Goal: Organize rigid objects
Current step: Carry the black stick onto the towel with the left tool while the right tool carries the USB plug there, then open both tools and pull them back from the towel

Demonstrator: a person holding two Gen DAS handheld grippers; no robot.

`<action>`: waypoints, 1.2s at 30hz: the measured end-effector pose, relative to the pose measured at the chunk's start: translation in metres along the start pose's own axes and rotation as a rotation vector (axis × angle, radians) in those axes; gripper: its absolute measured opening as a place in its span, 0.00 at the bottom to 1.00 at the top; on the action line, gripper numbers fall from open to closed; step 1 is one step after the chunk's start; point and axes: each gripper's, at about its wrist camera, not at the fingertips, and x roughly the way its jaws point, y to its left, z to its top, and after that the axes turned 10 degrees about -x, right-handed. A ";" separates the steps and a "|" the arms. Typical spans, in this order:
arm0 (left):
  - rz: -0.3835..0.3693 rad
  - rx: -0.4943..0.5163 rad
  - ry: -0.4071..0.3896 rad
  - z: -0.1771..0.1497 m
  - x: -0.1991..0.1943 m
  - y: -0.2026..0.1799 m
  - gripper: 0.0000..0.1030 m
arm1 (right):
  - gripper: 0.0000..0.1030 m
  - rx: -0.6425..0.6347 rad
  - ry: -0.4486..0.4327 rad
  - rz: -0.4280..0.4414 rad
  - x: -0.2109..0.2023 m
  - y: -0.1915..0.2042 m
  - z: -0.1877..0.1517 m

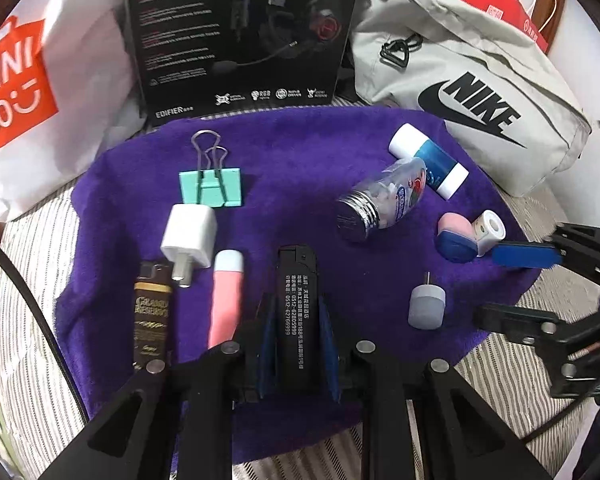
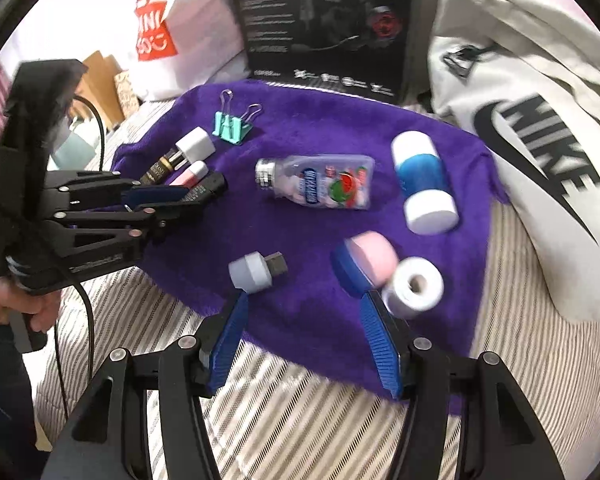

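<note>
On my left side, the left gripper is pinched onto the black lighter, its blue pads pressed against the long flat sides while the body points straight away from the camera over the purple towel. Just left of it lie the pink tube, the brown lighter and the white charger plug, roughly side by side, with the mint binder clip beyond them, so I judge the black one belongs at the end of that row. It should be light, stiff and rather slick plastic; holding it across the mid-body as I do now seems right, since a grip near the tip could let it pivot. In the right wrist view, a hand holds the left tool's handle low, level with the cloth. Moving across, the clear candy bottle lies on its side mid-towel, likely to roll. Further right, the right gripper hangs spread wide and empty at the towel's near edge, one finger by the grey adapter, the other by the pink-and-blue cap and the white tape roll. The blue-and-white stick lies beyond.
</note>
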 end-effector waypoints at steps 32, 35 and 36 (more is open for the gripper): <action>0.051 -0.058 -0.023 -0.026 -0.045 -0.013 0.72 | 0.72 0.237 -0.044 -0.144 -0.054 -0.002 -0.075; 0.029 -0.093 -0.032 -0.040 -0.062 -0.012 0.81 | 0.86 0.239 -0.067 -0.148 -0.061 0.007 -0.073; 0.041 -0.092 -0.044 -0.047 -0.069 -0.013 0.85 | 0.88 0.238 -0.077 -0.152 -0.064 0.009 -0.072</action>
